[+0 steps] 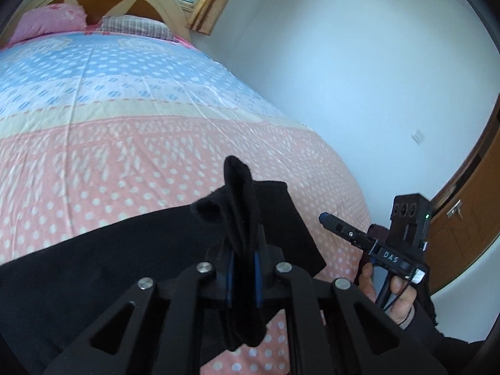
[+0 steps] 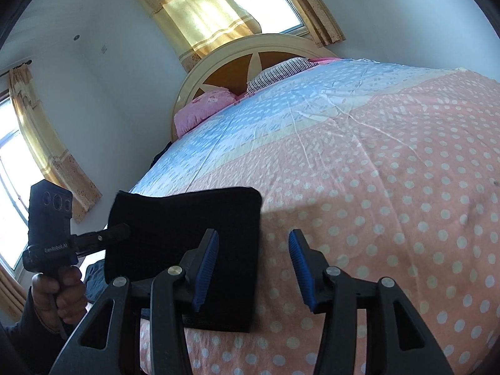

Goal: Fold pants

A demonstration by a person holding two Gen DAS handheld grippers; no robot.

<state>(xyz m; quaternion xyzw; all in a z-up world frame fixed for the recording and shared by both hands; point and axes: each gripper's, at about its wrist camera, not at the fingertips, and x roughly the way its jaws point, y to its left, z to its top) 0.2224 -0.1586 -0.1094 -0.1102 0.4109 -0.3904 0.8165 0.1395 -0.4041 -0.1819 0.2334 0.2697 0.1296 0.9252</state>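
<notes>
Left gripper (image 1: 243, 268) has its jaws pinched on a bunched edge of the black pants (image 1: 131, 250) low in frame, right gripper (image 2: 253, 268) hangs wide open, so that one-sided pull could skew the fold on the bed (image 2: 390, 187).

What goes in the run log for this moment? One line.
step: fold pants | left tongs: shut on pants | right tongs: open, empty | pants: on bed, partly folded

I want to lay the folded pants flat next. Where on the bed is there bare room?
Bare bedspread runs from the black pants up to the pink pillow and striped pillow, and out to the right. The near edge is crowded: left gripper shut on the pants, right gripper open beside them.
</notes>
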